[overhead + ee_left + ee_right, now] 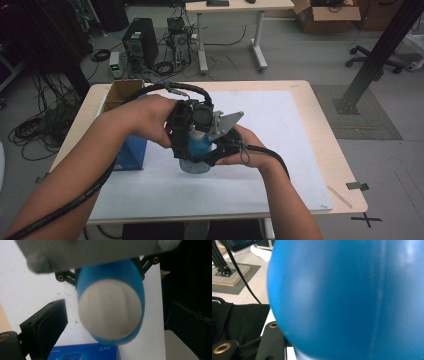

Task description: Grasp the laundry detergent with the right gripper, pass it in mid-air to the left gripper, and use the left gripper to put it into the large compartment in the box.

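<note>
A blue bottle (194,154) with a white cap (199,134) stands upright on the white mat (280,150) at mid-table. My right gripper (216,148) comes in from the right and is shut on the bottle's body; in the right gripper view the blue bottle (349,295) sits right against the camera. My left gripper (192,122) hangs over the top of the bottle. In the left gripper view its black jaws stand wide on either side of the white cap (110,310), clear of it, with the blue bottle (135,277) shoulder below.
A blue box (131,152) stands just left of the bottle, also seen as the blue box (82,352). An open cardboard box (122,92) sits at the table's back left. Cables and a computer tower (141,42) lie on the floor beyond the table.
</note>
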Demonstrator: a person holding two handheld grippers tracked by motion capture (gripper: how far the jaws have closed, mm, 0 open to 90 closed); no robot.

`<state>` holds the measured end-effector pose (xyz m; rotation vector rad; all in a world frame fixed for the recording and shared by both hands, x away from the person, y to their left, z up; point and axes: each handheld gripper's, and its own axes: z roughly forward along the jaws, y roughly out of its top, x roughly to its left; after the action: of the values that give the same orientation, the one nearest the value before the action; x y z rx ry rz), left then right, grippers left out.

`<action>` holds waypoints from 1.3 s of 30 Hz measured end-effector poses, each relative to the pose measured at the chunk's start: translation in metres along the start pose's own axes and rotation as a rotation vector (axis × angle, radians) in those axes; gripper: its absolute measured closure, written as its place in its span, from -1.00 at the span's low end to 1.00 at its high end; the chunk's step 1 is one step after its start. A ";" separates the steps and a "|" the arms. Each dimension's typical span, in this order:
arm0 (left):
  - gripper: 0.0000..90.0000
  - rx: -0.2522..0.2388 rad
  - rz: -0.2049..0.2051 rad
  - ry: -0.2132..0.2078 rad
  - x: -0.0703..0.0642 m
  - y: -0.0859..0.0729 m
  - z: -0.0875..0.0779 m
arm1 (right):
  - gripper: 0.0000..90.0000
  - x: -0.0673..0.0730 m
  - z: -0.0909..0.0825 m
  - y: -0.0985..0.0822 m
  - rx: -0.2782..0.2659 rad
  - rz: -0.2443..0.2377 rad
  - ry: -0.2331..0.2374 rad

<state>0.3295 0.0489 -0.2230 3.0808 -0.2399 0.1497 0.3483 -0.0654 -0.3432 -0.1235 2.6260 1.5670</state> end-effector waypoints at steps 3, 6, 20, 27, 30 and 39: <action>-0.91 0.008 -0.006 0.001 0.001 0.002 0.002 | 0.01 0.000 0.000 0.001 -0.001 -0.004 -0.001; -0.88 0.015 -0.006 0.004 0.001 0.004 0.003 | 0.01 -0.001 -0.001 0.001 0.001 -0.013 -0.008; -0.62 0.000 0.009 0.048 -0.002 0.006 0.001 | 0.01 0.000 -0.002 0.003 -0.008 -0.001 -0.011; -0.53 0.030 -0.018 0.063 -0.001 0.007 0.001 | 0.01 -0.001 -0.003 0.005 -0.015 -0.002 -0.016; -0.50 0.035 -0.019 0.065 -0.001 0.007 0.002 | 0.01 -0.001 -0.003 0.005 -0.015 -0.001 -0.018; -0.37 0.062 -0.026 0.083 -0.002 0.010 0.003 | 0.01 -0.001 -0.004 0.006 -0.017 -0.005 -0.017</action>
<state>0.3264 0.0393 -0.2263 3.1281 -0.1947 0.2879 0.3487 -0.0656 -0.3359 -0.1169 2.5980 1.5819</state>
